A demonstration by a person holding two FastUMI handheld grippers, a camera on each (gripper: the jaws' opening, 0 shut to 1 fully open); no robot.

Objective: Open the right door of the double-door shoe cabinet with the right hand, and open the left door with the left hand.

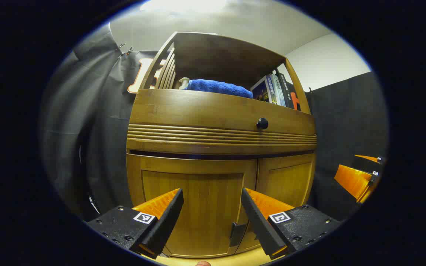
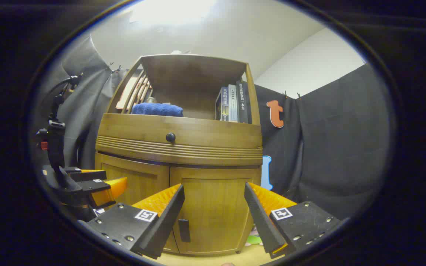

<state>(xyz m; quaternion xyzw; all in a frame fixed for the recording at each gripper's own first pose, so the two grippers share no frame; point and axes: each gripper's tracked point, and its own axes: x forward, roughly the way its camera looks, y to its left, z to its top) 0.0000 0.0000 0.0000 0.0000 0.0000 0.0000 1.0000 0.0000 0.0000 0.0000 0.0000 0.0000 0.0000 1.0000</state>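
- The shoe cabinet [image 1: 220, 147] stands upright on a light wooden bench [image 2: 205, 258] in front of the black cloth wall, wooden, with a ribbed band across its middle.
- Both lower doors are closed: the left door [image 1: 192, 210] and the right door [image 1: 287, 184] sit flush side by side under the band.
- A small dark handle [image 1: 237, 232] sits at the inner lower edge of the left door; in the right gripper view a matching handle [image 2: 184, 229] sits at the inner lower edge of the right door.
- A round black knob [image 1: 262, 123] is on the panel above the ribbed band.
- The left gripper [image 1: 213, 218] faces the left door, its fingers spread wide with nothing between them, apart from the wood.
- The right gripper [image 2: 215, 218] faces the right door, fingers likewise spread and holding nothing.
- On the open shelf above lie a folded blue towel [image 1: 218, 88] on the left and a few upright books [image 2: 232, 103] on the right.
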